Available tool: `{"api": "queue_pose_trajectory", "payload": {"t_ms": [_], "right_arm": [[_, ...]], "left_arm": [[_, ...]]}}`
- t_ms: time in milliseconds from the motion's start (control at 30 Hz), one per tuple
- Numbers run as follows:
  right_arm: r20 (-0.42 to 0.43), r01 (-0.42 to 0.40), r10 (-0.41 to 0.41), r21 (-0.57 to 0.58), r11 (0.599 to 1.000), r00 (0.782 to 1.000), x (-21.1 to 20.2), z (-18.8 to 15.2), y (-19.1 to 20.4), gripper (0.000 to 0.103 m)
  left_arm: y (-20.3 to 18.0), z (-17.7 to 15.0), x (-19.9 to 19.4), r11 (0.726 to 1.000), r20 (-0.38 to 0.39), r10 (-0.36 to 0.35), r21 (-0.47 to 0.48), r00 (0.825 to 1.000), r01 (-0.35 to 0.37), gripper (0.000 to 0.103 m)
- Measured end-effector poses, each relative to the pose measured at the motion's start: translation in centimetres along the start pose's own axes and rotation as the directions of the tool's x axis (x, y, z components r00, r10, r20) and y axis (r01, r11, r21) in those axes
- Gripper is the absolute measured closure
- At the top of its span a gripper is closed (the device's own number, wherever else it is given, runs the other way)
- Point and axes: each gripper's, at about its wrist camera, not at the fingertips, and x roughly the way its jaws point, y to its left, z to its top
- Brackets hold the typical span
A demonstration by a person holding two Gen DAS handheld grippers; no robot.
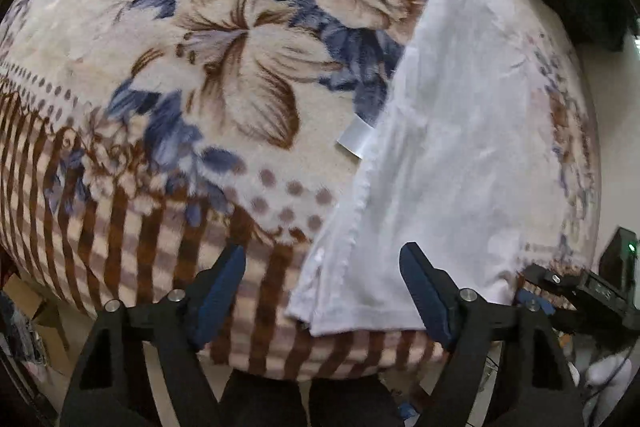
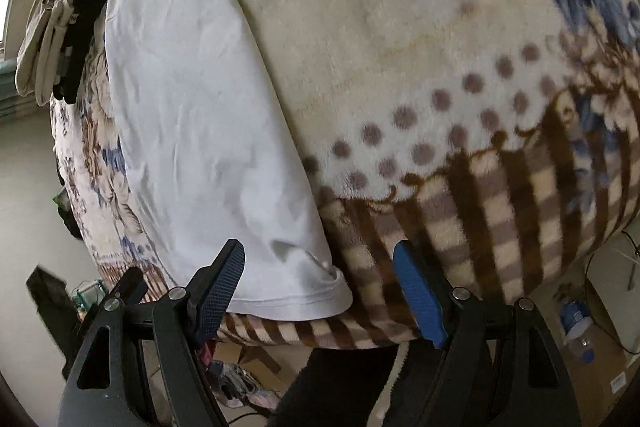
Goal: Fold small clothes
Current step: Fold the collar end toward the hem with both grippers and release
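While both tongs [image 1: 322, 281] [image 2: 318, 277] gape empty over the shirt [image 1: 440, 147], nothing's gripped. Pinching the blanket [image 1: 180, 67] too could drag it; the fold skews.

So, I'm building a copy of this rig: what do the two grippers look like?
Both look alike. The left gripper and right gripper each have a matte black frame with triangular cut-outs and round silver pivot bolts. The fingers are flat paddles, tapered at the tip, with dark blue pads; in the right wrist view the fingers show a fine grid texture. No cables or markings are visible.
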Motion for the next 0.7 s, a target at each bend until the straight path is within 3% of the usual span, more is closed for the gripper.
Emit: {"api": "queue_pose_trajectory", "payload": {"t_ms": [100,200,267,300,333,533,700], "right_arm": [[0.016,0.001,0.0,-0.022,1.0,1.0,-0.1,-0.3,0.7,0.025],[0.014,0.008,-0.007,-0.036,0.999,1.0,-0.1,0.4,1.9,0.025],[0.017,0.006,-0.005,-0.037,0.999,1.0,0.0,0.5,2.2,0.025],[0.018,0.007,-0.006,-0.037,0.999,1.0,0.1,0.6,2.3,0.025],[0.018,0.007,-0.006,-0.035,0.999,1.0,0.1,0.7,2.3,0.025],[0.02,0.008,-0.008,-0.005,1.0,1.0,0.7,1.0,2.0,0.025],[0.016,0.012,-0.011,-0.017,1.0,1.0,0.8,0.8,1.6,0.025]], "left_arm": [[-0.7,-1.0,0.4,0.998,-0.022,-0.021,0.051,1.0,0.022,0.046],[-1.3,-1.0,1.9,0.997,-0.055,-0.029,0.076,0.998,0.033,0.049],[-1.5,-1.1,3.0,0.995,-0.068,-0.027,0.093,0.997,0.033,0.068],[-1.8,-0.9,3.6,0.995,-0.079,-0.037,0.094,0.996,0.045,0.091],[-1.9,-0.9,4.1,0.993,-0.087,-0.045,0.101,0.995,0.054,0.096],[-2.4,-1.3,2.0,0.988,-0.013,-0.086,0.128,0.996,0.087,0.102],[0.0,-1.3,-0.4,0.991,0.025,-0.078,0.109,0.997,0.075,0.102]]}}
